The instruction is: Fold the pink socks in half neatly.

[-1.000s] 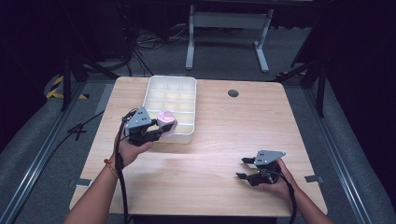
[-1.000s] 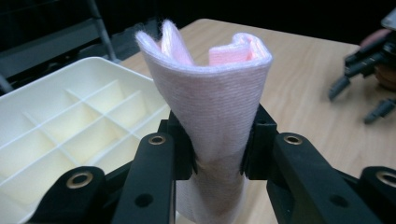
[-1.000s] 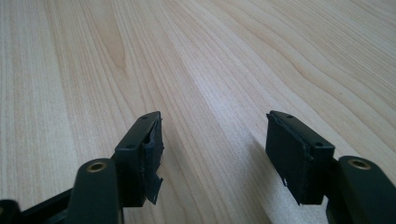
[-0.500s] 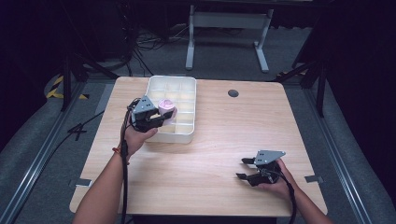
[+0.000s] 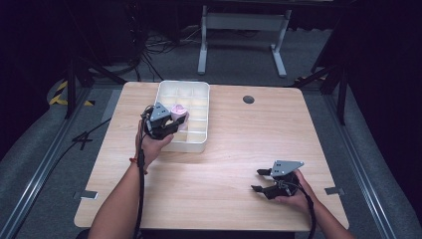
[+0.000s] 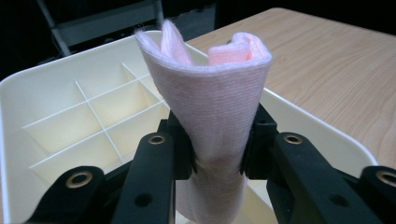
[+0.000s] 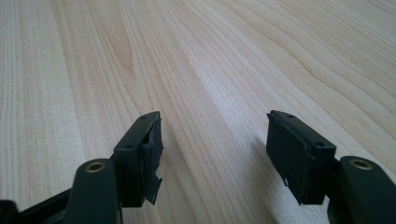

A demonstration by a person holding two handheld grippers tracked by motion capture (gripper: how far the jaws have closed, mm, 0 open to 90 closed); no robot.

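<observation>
A folded pink cloth [image 6: 215, 107] stands upright between the black jaws of my left gripper [image 6: 217, 151], which is shut on it. From the high view the left gripper [image 5: 171, 122] holds the pink cloth [image 5: 177, 109] over the left middle cells of a white divided tray [image 5: 199, 144]. The tray's cells [image 6: 88, 126] look bare in the left gripper view. My right gripper [image 5: 261, 180] rests low over the wooden table [image 5: 239, 149] near its front right, jaws open with nothing between them. Its fingers [image 7: 144, 149] frame bare wood in the right gripper view.
A round dark grommet [image 5: 248, 99] sits in the table top behind the tray's right side. Table edges drop to a dark floor with cables and a white stand [image 5: 244, 22] behind. Bare wood lies between the two hands.
My left gripper has carried the pink cloth from the tray's near left corner farther back over its cells. The right gripper has stayed where it was.
</observation>
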